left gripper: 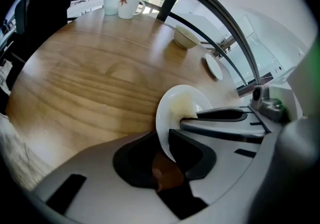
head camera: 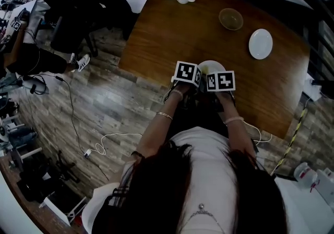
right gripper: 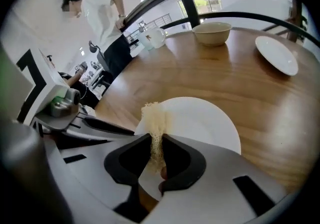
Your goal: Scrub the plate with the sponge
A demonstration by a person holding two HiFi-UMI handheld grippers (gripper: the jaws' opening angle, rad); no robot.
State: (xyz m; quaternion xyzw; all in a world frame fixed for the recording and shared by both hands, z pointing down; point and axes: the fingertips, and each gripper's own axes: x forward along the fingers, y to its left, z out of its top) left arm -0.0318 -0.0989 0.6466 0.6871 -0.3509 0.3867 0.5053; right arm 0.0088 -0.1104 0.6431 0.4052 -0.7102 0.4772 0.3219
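The step in hand is judged to be scrubbing the plate face.

1. Hold. The left gripper [left gripper: 167, 147] is clamped on the rim of the plate [left gripper: 176, 99], at the lower centre of the left gripper view. The plate sits tilted at the near edge of the table [head camera: 172, 34], between the two marker cubes at the centre of the head view. Whether its far rim touches the table cannot be told.

2. Tool. The right gripper [right gripper: 156, 150] is closed on the sponge [right gripper: 153, 118], whose free end lies against the left part of the plate face in the right gripper view.

3. Stroke. Press the sponge flat and sweep from the rim towards the centre in overlapping passes. The right part of the face looks bare of the sponge, so work towards it.

4. Caution. The rim hold is narrow, so heavy pressure may lever the plate out of the clamp. Push towards the clamped side, not away from it.

5. Clearance. The bowl [head camera: 230, 19] and the spare plate [head camera: 260, 44] lie well apart from the work.
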